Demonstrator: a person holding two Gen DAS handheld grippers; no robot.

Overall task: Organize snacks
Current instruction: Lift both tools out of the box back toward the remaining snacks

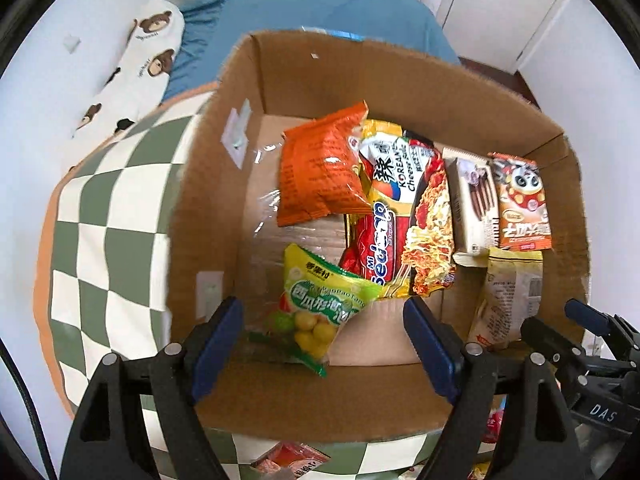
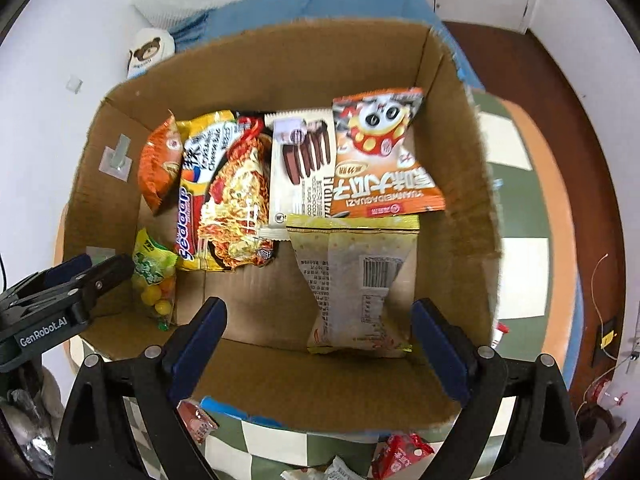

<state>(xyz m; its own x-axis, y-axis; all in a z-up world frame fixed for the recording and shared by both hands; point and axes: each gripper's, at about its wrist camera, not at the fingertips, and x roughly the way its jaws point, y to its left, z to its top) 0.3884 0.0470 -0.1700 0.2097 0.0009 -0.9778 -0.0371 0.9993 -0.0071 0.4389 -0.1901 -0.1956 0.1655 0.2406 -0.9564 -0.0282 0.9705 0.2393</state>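
An open cardboard box (image 1: 320, 400) (image 2: 320, 392) holds several snacks. Inside lie an orange bag (image 1: 316, 172), noodle packs (image 1: 424, 216) (image 2: 236, 188), a chocolate-stick packet (image 2: 300, 168) and a panda-print seed pack (image 2: 380, 152). My left gripper (image 1: 323, 312) hangs open over the box's near left corner. A green-yellow candy bag (image 1: 316, 292) (image 2: 154, 276) lies below it, untouched by the pads. Over the near right part my right gripper (image 2: 319, 308) stands open above a pale yellow packet (image 2: 356, 280) (image 1: 512, 292) that leans on the near wall, free of the fingers.
The box stands on a green-and-white checkered cloth (image 1: 100, 220). Loose snack packets (image 2: 400, 452) (image 1: 292, 460) lie on the cloth in front of the box. Blue bedding (image 1: 300, 12) and a bear-print pillow (image 1: 144, 64) lie behind it. Wooden floor (image 2: 580, 120) shows on the right.
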